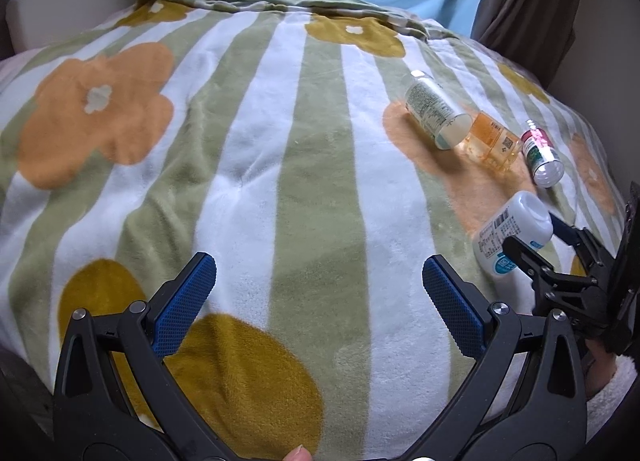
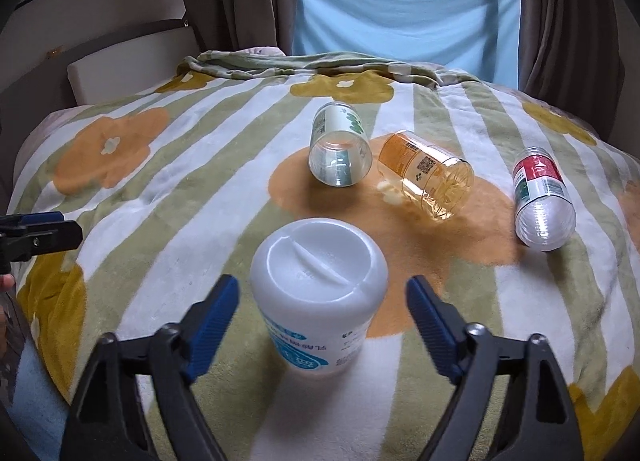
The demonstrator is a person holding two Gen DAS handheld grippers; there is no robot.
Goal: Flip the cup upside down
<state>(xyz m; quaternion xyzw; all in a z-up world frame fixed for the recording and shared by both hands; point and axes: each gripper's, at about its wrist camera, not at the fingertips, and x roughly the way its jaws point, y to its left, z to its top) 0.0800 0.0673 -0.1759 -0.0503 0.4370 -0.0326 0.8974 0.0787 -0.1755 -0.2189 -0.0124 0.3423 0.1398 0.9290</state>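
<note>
White cup (image 2: 320, 293) is framed btwn wide-open, empty fingers (image 2: 212, 325) of right gripper (image 2: 324, 325) — could be toppled on soft blanket (image 2: 200, 221) if bumped; left gripper (image 1: 316, 301) is spread, empty.

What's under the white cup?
The white cup stands on the striped flower blanket, closed bottom up, between the open jaws of the right gripper. Its rim presses into the fleece, so whatever is beneath or inside is covered and cannot be seen.
</note>
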